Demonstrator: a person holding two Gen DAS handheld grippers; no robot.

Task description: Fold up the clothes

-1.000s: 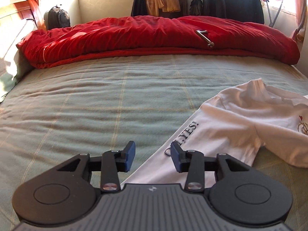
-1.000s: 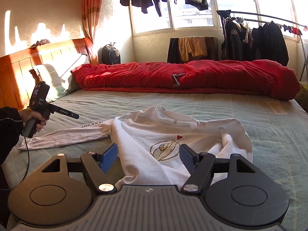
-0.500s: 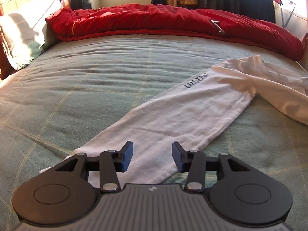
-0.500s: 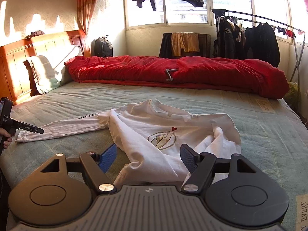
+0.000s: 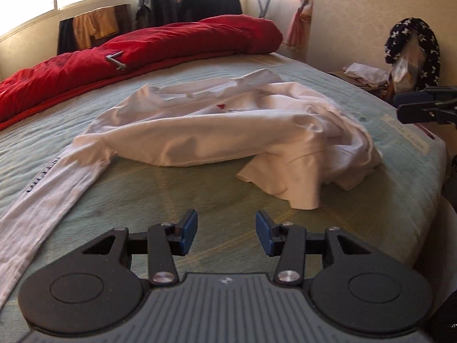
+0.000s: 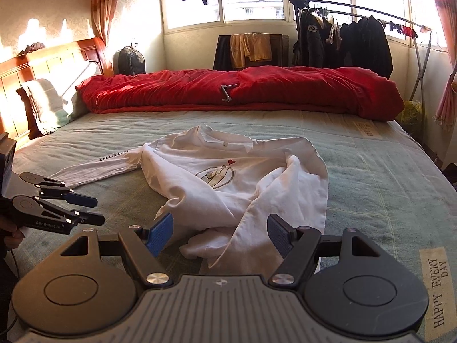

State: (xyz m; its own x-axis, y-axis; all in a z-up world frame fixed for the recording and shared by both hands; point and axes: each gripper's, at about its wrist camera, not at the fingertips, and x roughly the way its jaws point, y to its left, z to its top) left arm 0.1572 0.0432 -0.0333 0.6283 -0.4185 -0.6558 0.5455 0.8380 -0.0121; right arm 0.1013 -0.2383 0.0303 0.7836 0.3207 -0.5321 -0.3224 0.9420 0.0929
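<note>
A white long-sleeve shirt [image 6: 228, 177] with a heart print lies crumpled on the green bed cover [image 6: 385, 185]. One sleeve [image 6: 94, 168] stretches flat to the left, while the other side is bunched up. My right gripper [image 6: 220, 234] hovers open just before the shirt's near hem, holding nothing. In the left wrist view the shirt [image 5: 214, 137] lies ahead and the sleeve [image 5: 42, 200] runs to the left. My left gripper [image 5: 226, 234] is open over bare cover, short of the hem. It shows at the left of the right wrist view as the left gripper [image 6: 88, 209], held in a hand.
A rolled red duvet [image 6: 242, 94] lies along the far side of the bed, with a metal crank [image 6: 227, 93] on it. A pillow [image 6: 48, 105] leans on the wooden headboard at left. A clothes rack [image 6: 357, 43] stands behind. The bed's right edge [image 5: 440, 154] drops off beside my right gripper [image 5: 398, 107].
My left gripper swung from the end of the stretched sleeve round to the right and now faces the shirt's body, still open. My right gripper drew slightly nearer the hem.
</note>
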